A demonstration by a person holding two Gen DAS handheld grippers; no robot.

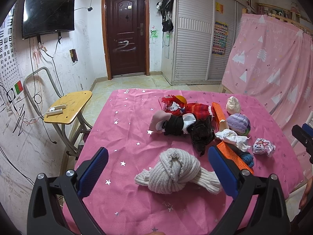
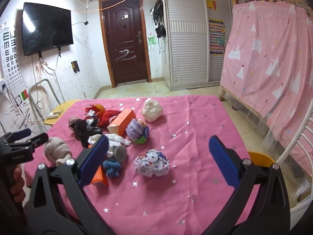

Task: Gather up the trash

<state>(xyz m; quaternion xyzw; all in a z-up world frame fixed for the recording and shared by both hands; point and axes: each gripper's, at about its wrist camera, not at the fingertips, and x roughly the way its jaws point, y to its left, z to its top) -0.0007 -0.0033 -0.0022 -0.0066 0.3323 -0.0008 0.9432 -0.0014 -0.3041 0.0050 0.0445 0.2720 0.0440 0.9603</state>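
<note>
A pink star-print cloth covers the table [image 1: 125,129] [image 2: 197,129]. My left gripper [image 1: 158,168] is open, its blue pads either side of a knotted cream sock [image 1: 176,173]. My right gripper [image 2: 158,157] is open too, with a crumpled white cartoon wrapper [image 2: 151,164] [image 1: 263,146] lying on the cloth between its fingers, untouched. Other trash lies in the pile: a crumpled white tissue [image 1: 232,137] [image 2: 117,140], a red snack wrapper [image 1: 172,103] [image 2: 93,110], two orange boxes [image 1: 219,115] [image 1: 234,159], and a grey paper cup [image 2: 121,152].
Rolled socks are mixed in: purple [image 2: 137,130], cream [image 2: 152,109], black [image 1: 201,135], blue [image 2: 112,167]. A yellow stool [image 1: 68,107] stands left of the table, a white chair [image 2: 297,146] to the right, and a pink-curtained bed [image 2: 273,58] behind it.
</note>
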